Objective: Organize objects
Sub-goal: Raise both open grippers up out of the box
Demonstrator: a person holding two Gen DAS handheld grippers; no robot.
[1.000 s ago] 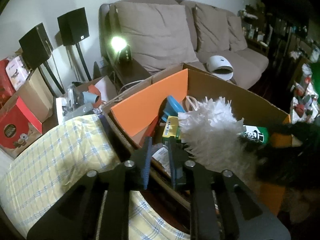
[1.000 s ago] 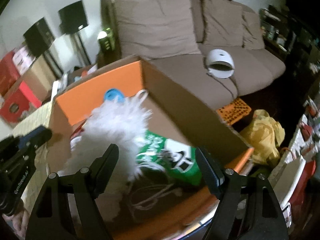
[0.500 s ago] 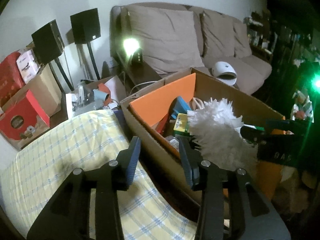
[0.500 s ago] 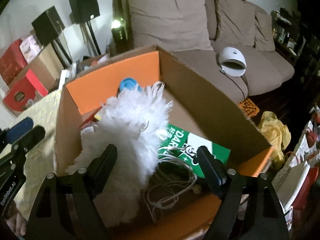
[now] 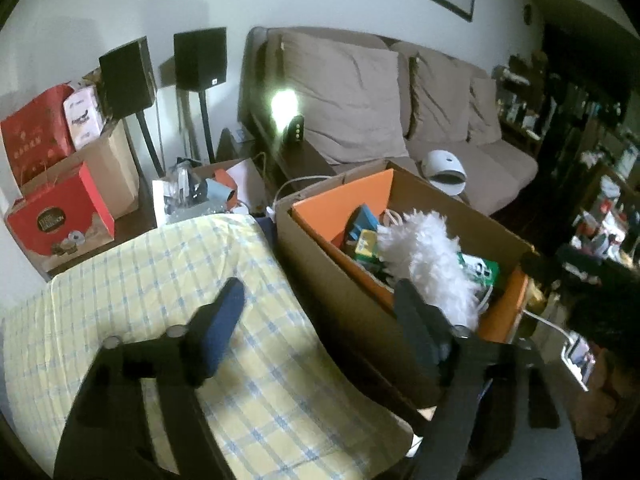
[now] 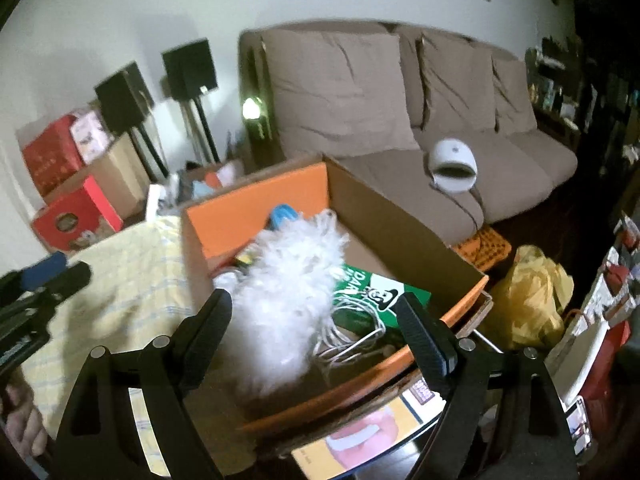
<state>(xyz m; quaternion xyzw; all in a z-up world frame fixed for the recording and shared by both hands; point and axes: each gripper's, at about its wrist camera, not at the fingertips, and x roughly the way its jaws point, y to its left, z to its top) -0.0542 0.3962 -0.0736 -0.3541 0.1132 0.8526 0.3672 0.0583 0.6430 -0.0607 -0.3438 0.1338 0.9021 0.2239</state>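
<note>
Left wrist view: the left hand-held gripper (image 5: 320,304) fills the lower frame, its jaws opening with nothing pinched between them; one finger hangs over the yellow checked cloth (image 5: 168,292), the other over the near wall of the cardboard box (image 5: 340,276). The box sits right of centre, lined in orange. Inside it lies the white fluffy duster (image 5: 432,256), its long axis running from the upper left of the box toward the lower right, its narrower tip pointing to the far orange wall. Beside it are a green packet (image 5: 480,270), a blue item (image 5: 364,224) and a small yellow-green box (image 5: 368,246). Beyond the box, a brown sofa (image 5: 400,112) carries a white domed device (image 5: 446,166). Two black speakers (image 5: 160,66) stand upper left, with red boxes (image 5: 56,212) below them.

Right wrist view: the right hand-held gripper (image 6: 320,316) is spread wide and empty, its fingers framing the duster (image 6: 288,284), which slants from lower centre up toward the far wall. White cable (image 6: 352,340) is coiled against the duster's right side, over the green packet (image 6: 384,292). The left hand-held gripper (image 6: 44,280) shows at the left edge, and a yellow bag (image 6: 528,300) lies at the right
</note>
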